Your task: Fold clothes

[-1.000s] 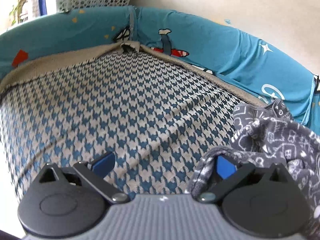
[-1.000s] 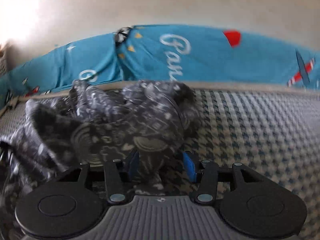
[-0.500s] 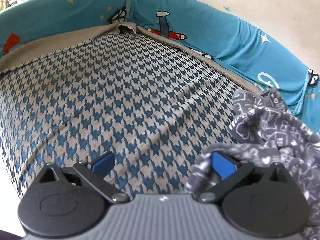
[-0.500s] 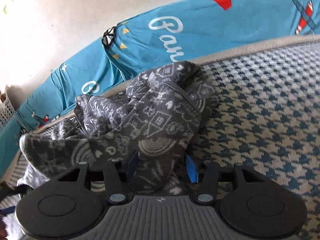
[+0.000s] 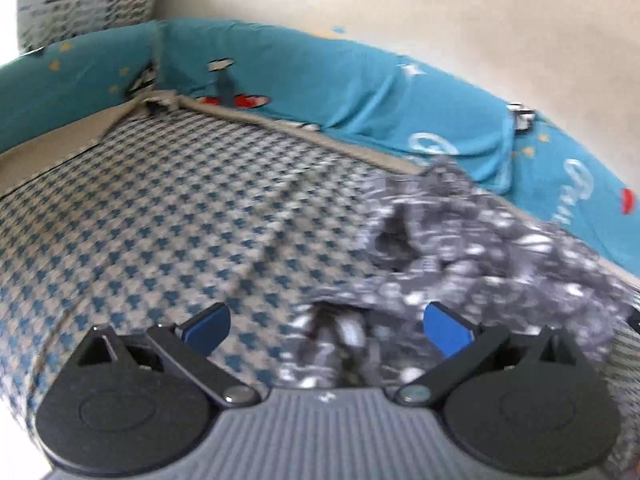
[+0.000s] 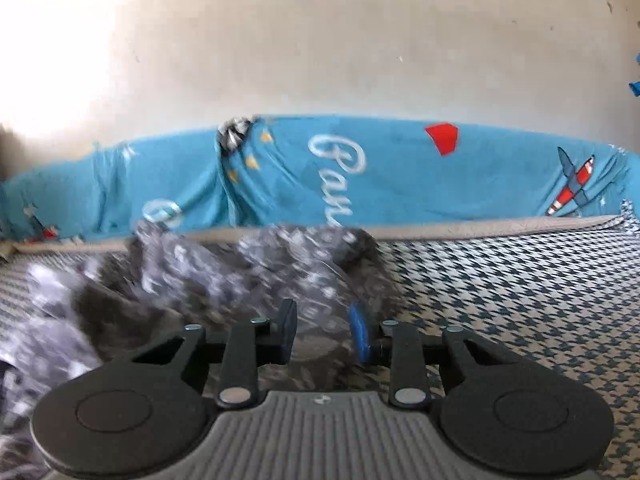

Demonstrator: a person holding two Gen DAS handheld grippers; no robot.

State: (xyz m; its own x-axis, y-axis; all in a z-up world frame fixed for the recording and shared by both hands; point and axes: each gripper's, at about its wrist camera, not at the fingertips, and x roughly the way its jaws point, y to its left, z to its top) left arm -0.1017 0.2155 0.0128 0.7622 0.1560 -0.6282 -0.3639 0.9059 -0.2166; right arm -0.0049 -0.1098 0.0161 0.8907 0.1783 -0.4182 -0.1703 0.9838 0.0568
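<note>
Only the left view shows a basket (image 5: 88, 4) — left gripper (image 5: 326, 328) spread wide, right gripper (image 6: 322, 330) closing around the grey garment (image 6: 248, 276).

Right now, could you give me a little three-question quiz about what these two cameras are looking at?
1. True or false: the grey patterned garment is neatly folded.
2. What lies between the right gripper fingers: A garment fabric, B a basket, C nothing?
3. Which colour is the cushion cover behind the houndstooth mattress?

Key: 1 false, it is crumpled. 2 A, the jaws are closing on it. 3 blue.
</note>
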